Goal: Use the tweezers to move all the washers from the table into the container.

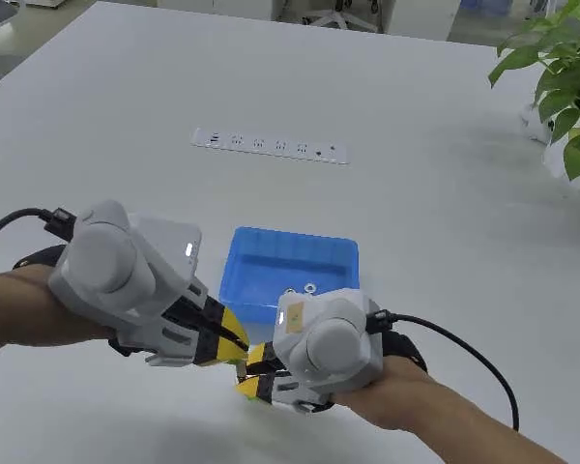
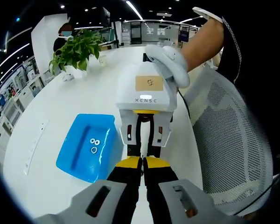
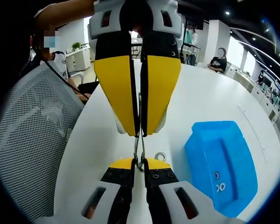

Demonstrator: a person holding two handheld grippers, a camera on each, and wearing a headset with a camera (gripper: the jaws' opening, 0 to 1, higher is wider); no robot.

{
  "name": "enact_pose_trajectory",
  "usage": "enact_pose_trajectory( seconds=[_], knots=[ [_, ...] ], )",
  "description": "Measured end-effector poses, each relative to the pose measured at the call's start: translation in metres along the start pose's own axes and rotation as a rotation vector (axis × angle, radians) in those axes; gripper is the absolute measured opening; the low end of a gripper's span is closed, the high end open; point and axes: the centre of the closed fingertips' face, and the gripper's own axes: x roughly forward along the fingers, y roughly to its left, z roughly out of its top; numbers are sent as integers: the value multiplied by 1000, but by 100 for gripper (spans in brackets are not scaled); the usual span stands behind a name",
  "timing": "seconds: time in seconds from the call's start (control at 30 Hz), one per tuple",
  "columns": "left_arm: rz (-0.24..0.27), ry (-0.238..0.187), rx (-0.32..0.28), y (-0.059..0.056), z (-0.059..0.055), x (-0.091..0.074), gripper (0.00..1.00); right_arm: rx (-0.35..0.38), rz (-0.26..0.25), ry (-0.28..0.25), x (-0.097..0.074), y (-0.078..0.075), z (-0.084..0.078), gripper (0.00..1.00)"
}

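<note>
Clamping thin tweezers (image 3: 139, 142) from opposite ends, lower centre: left hand-held gripper (image 2: 142, 161) and right hand-held gripper (image 3: 139, 164), beside blue container (image 1: 271, 253).

The left gripper (image 1: 234, 340) and right gripper (image 1: 254, 367) are cased in pale grey shells with round knobs and tipped with yellow-and-black jaws. A tan label (image 2: 149, 83) (above the lettering XENSE) is borne by the right one. Black cables (image 1: 464, 353) and black wrist straps (image 1: 407, 350) are seen.
</note>
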Motion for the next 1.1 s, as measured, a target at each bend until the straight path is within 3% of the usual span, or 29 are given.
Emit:
enact_pose_trajectory(
  seconds=[0.23, 0.73, 1.1],
  knots=[
    [0, -6, 1, 1, 3, -2, 6, -5, -7, 1, -3, -1, 2, 10],
    [11, -29, 24, 6, 23, -15, 6, -16, -35, -6, -21, -9, 16, 10],
    [23, -39, 44, 16, 38, -26, 6, -27, -62, -20, -35, -22, 29, 10]
  ],
)
